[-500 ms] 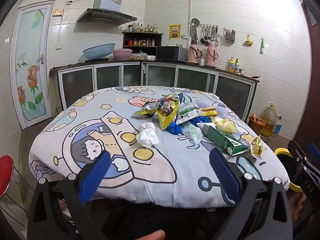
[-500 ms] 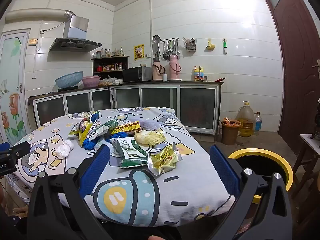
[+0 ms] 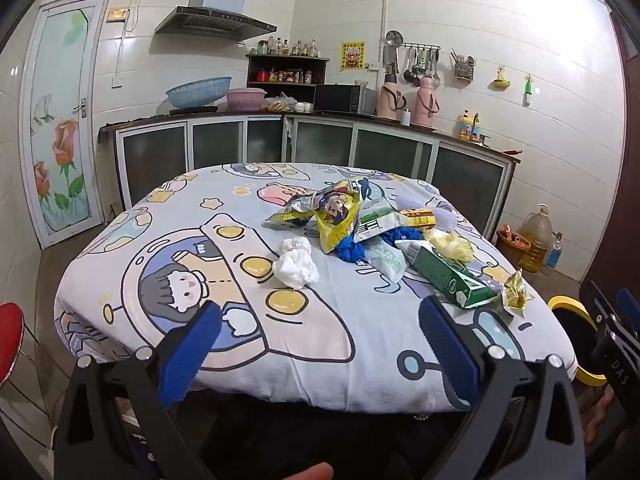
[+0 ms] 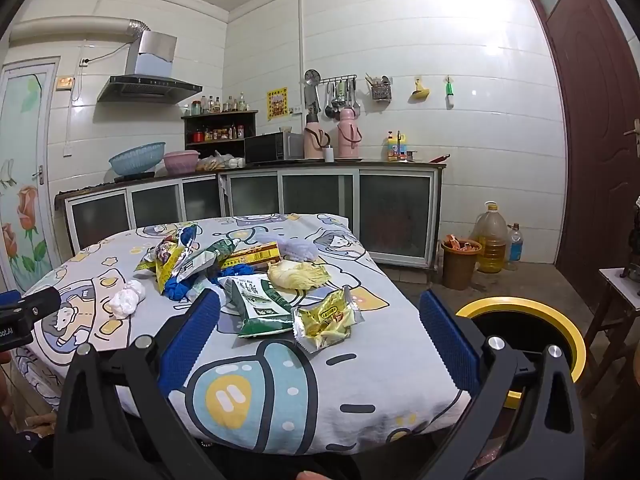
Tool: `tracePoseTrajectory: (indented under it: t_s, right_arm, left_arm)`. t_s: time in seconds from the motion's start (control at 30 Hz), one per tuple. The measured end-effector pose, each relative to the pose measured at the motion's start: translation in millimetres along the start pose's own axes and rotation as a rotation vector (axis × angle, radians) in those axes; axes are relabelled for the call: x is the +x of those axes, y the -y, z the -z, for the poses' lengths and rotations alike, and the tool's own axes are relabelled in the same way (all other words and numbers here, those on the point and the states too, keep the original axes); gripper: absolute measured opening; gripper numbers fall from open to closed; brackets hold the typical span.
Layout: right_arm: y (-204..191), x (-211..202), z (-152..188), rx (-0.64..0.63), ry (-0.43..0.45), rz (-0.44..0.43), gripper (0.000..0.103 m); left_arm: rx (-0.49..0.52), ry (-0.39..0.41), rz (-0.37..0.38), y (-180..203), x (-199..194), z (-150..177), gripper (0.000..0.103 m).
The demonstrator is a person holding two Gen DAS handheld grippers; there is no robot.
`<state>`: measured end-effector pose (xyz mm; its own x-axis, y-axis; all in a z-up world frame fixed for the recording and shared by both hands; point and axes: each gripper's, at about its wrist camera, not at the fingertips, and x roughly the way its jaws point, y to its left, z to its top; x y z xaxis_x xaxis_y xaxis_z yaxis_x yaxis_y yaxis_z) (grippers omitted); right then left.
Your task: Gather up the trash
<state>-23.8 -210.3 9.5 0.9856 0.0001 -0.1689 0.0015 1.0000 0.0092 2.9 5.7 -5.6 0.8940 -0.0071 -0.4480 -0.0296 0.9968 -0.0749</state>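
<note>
Not much changed from half a second back: both views sit just about where they were, and the trash pile hasn't budged. The left hand-held gripper (image 3: 318,338) is spread wide with nothing between its blue pads, hovering at the near edge of the surface (image 3: 168,216) with the cartoon cloth. In its view the crumpled white tissue (image 3: 295,265) lies just above the gap between the fingers, a bit left of centre, and the rest of the trash is bunched up right of centre: yellow snack bag (image 3: 338,216), blue crumpled thing (image 3: 352,247), green-and-white packet (image 3: 450,278), and a small yellow wrapper (image 3: 515,293) near the right edge of the cloth. The right hand-held gripper (image 4: 318,334) is also wide open and empty. From its camera the green-and-white packet (image 4: 260,304) and the yellow wrapper (image 4: 326,318) sit right between the fingers, close in at mid-frame, with the pale yellow crumpled bag (image 4: 298,275) just behind them. The yellow-rimmed bin (image 4: 560,320) is on the floor at lower right, partly hidden by the right finger.
</note>
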Motion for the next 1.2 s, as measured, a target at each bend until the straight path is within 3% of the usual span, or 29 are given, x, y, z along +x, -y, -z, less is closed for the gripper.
tracePoseTrajectory:
  t_s: [1.2]
  right_arm:
    - [1.2,3.0,7.5,-0.001,-0.014,-0.012,0.096]
  left_arm:
    - [0.003,-0.023,0.006,5.4,3.3,1.5,0.095]
